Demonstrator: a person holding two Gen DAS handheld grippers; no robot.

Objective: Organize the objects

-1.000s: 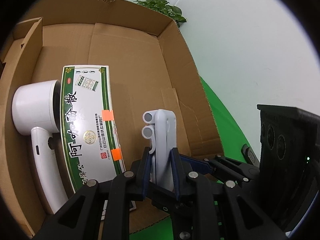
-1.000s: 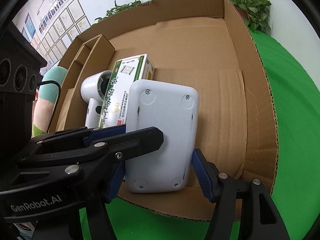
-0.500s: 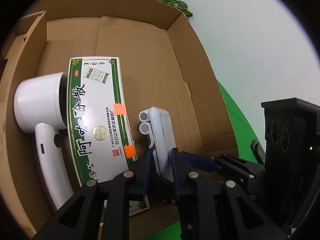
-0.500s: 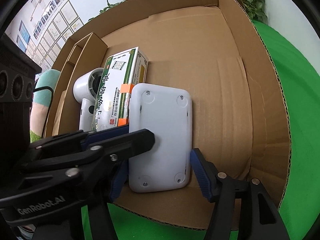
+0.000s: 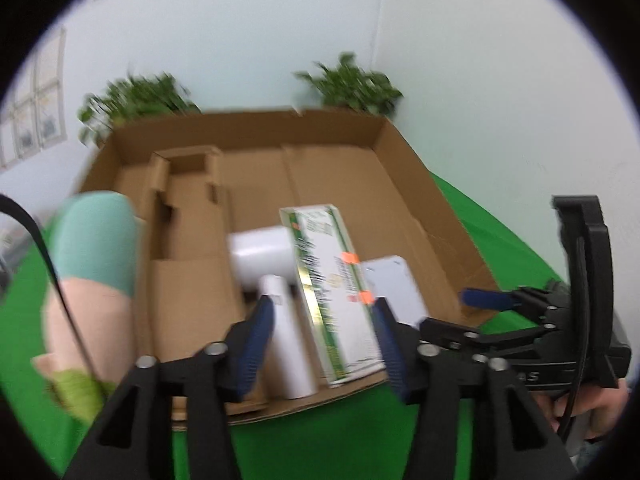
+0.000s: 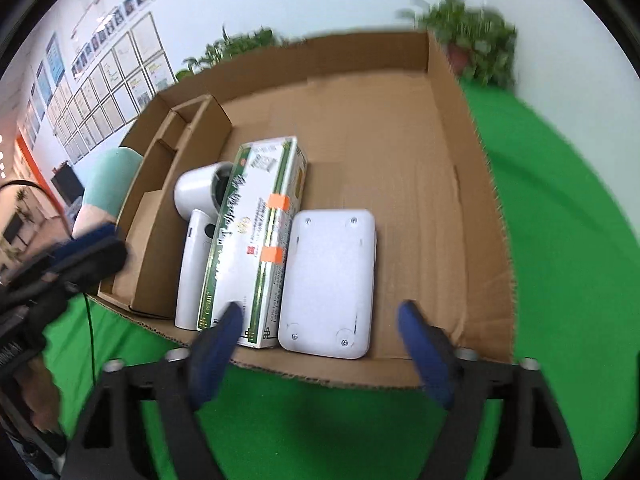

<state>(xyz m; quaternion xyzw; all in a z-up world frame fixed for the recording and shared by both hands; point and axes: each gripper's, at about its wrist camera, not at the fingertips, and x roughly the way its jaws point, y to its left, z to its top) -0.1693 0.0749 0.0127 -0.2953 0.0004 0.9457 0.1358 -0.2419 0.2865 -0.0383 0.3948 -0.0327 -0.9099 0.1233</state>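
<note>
A white rounded flat device (image 6: 332,276) lies face down in the open cardboard box (image 6: 452,92), free of both grippers. It sits right of a green-and-white medicine box (image 6: 256,232) and a white hair dryer (image 6: 196,192). My right gripper (image 6: 320,312) hangs over the box's near edge, its jaws opening wide with nothing pressed between them. My left gripper (image 5: 322,320) is pulled back over the near edge, jaws opening and empty. Beyond it lie the hair dryer (image 5: 260,252), medicine box (image 5: 332,280) and device (image 5: 394,284) in the box (image 5: 240,136).
A cardboard divider insert (image 5: 188,216) fills the box's left side. A teal-and-pink plush cushion (image 5: 96,248) lies outside the box on the green cloth. Potted plants (image 5: 352,88) stand behind. A hand (image 5: 600,404) holds the right gripper at the right edge.
Both grippers let go of the white device, which now lies flat in the box. Both opened and drew back toward the near edge; the left one rose and swung left.
</note>
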